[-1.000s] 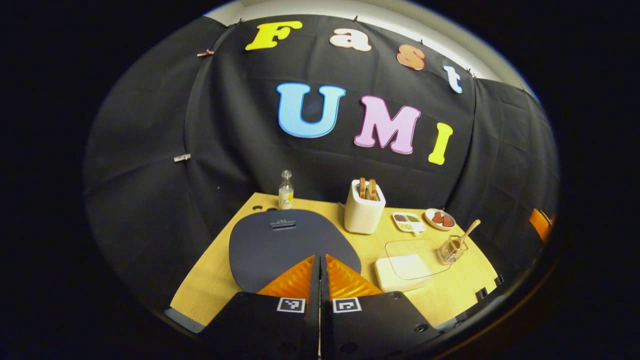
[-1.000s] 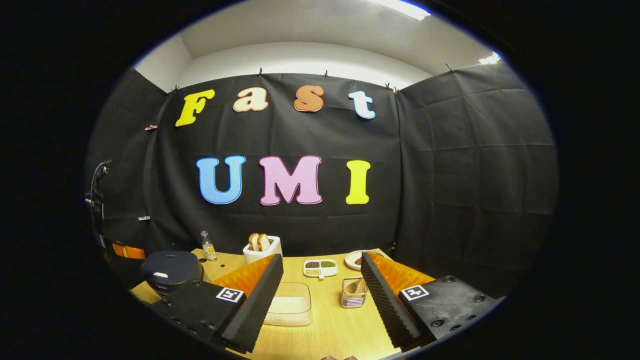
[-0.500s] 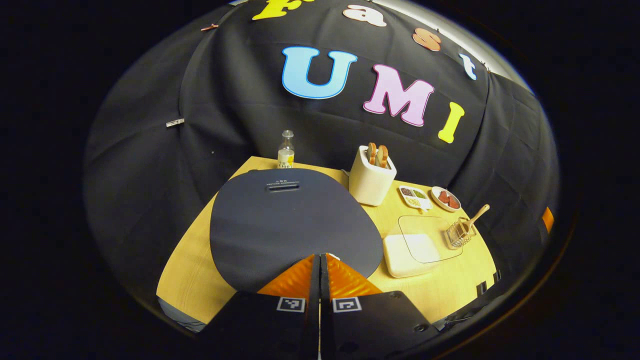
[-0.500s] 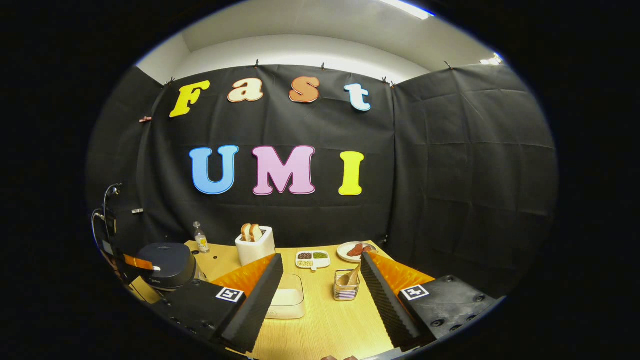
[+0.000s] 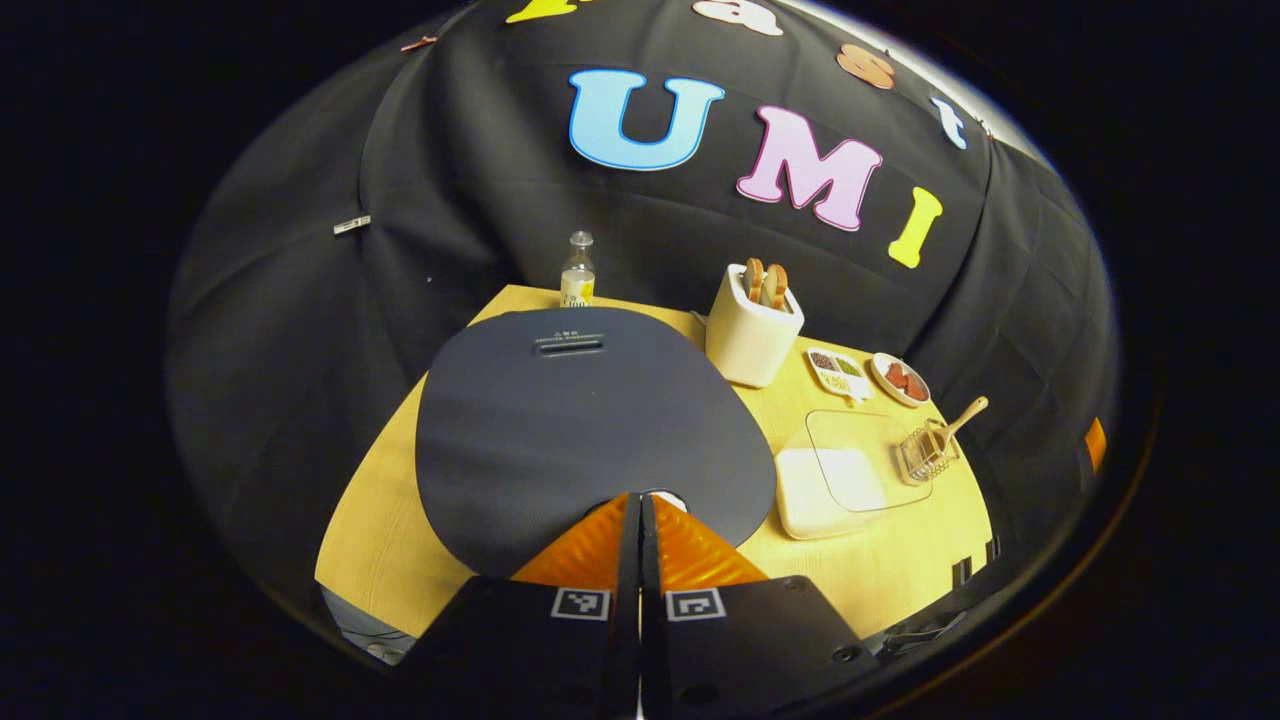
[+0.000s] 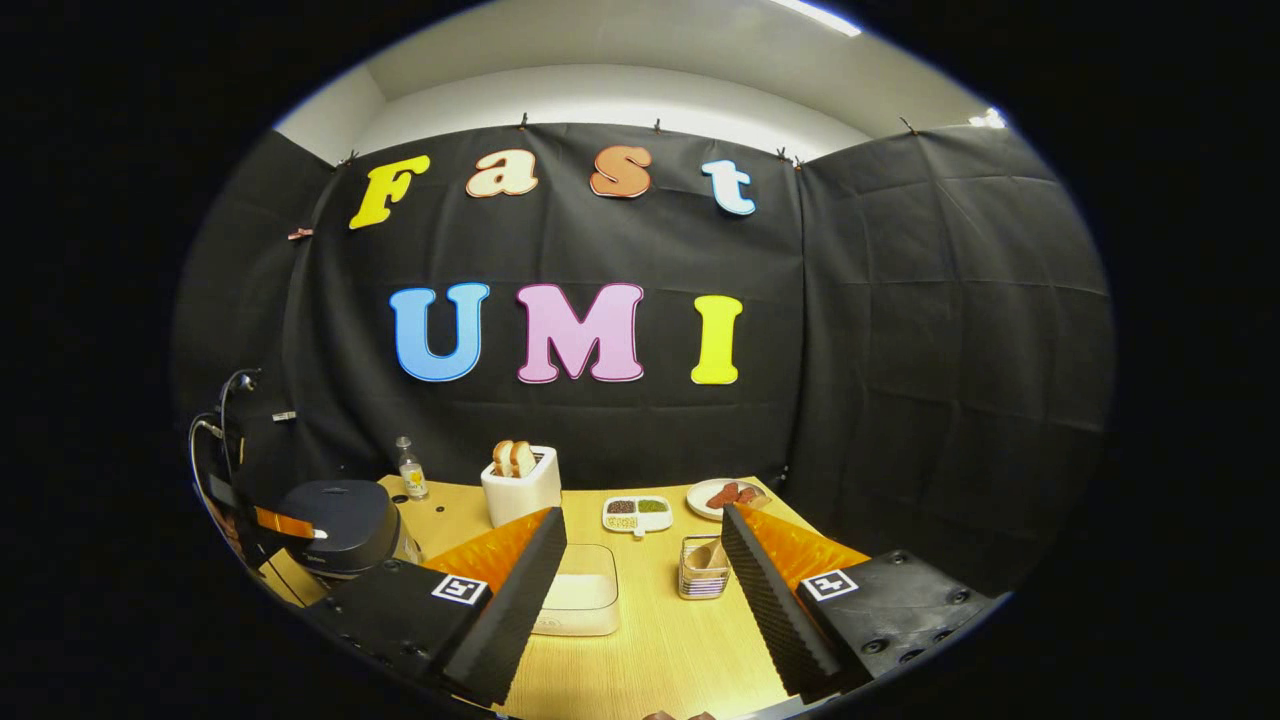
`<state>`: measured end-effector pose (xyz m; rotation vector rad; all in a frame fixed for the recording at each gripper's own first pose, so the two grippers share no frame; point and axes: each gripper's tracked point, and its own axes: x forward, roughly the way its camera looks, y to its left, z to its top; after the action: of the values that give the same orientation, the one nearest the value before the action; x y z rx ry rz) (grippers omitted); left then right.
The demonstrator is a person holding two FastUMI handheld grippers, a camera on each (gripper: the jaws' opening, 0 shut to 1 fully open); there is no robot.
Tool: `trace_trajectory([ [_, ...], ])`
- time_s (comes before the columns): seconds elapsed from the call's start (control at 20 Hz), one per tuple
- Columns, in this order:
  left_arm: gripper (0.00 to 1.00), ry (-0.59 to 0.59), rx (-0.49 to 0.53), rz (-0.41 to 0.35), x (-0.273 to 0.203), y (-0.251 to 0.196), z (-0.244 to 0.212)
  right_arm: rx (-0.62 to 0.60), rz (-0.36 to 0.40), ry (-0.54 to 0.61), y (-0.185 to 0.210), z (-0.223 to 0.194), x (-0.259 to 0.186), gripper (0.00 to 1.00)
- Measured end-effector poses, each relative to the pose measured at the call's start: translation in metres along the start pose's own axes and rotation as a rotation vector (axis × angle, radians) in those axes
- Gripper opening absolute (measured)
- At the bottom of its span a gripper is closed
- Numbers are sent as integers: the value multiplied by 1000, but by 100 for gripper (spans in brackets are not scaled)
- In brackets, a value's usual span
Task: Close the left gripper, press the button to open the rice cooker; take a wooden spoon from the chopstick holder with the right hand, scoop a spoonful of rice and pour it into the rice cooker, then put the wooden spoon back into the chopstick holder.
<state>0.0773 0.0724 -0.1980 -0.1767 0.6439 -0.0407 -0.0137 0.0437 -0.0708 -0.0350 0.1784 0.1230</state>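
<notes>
On the tabletop (image 6: 640,640) the cooker (image 5: 590,410) lies lid-down straight ahead of the clenched left tongs (image 5: 640,500), tips at its white button (image 5: 668,498), while the right tongs (image 6: 640,540) gape, empty, toward the rice box (image 6: 580,600) and the holder (image 6: 703,580) with the spoon (image 5: 958,422) leaning in it

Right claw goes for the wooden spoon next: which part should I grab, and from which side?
Take the spoon by its bare handle, which juts up and out of the holder; its bowl sits down inside. Probably come from above with the open right claw, fingers either side of the handle.
</notes>
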Motion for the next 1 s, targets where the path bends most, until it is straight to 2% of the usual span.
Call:
trace_trajectory([
  [0.2, 7, -52, 1, 40, -6, -3, 7, 0, 22, 7, -3, 0, 6, 98],
  [0.35, 7, -178, -6, 92, -38, -9, 33, -1, 19, 9, -14, 2, 16, 98],
  [0.55, 6, -422, -1, 176, -90, -14, 97, 17, 24, 13, -27, 4, 34, 98],
  [0.75, 8, -499, -6, 234, -111, -22, 96, 34, 49, 28, -36, 1, 54, 98],
  [0.9, 17, -530, -20, 237, -121, -34, 96, 48, 70, 52, -43, -5, 72, 98],
  [1.0, 44, -539, -25, 236, -122, -47, 93, 63, 77, 75, -51, -12, 85, 98],
])
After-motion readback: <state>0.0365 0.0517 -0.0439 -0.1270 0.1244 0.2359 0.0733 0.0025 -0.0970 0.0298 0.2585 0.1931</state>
